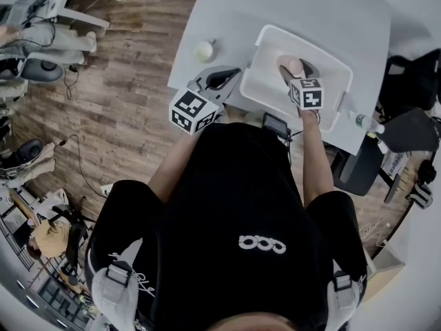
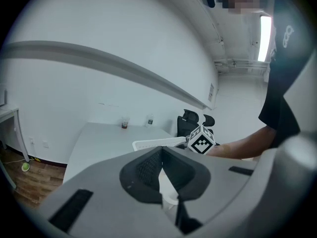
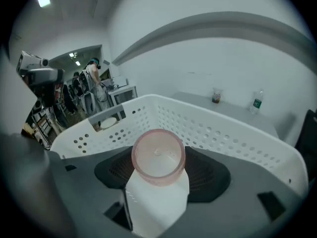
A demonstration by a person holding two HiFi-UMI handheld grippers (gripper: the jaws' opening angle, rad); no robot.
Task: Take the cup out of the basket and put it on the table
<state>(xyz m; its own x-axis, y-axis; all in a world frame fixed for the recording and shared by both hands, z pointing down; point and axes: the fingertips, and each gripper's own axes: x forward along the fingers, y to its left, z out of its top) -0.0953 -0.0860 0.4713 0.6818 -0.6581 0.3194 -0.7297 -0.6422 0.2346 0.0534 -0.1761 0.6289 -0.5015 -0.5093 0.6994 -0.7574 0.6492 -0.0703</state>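
Right claw (image 3: 158, 171) around pink cup (image 3: 158, 155) (over basket (image 3: 225, 129))

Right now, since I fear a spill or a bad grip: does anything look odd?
Nothing stands out. The right gripper is shut on the cup over the basket; no spill shows on the table. The left gripper is shut, empty, beside the basket.

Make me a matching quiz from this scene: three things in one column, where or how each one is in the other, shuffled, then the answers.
Things:
1. pink cup
2. white basket
3. left gripper

States:
A. shut, holding nothing
B. gripped by the right gripper
C. standing on the grey table

Pairs: 1-B, 2-C, 3-A
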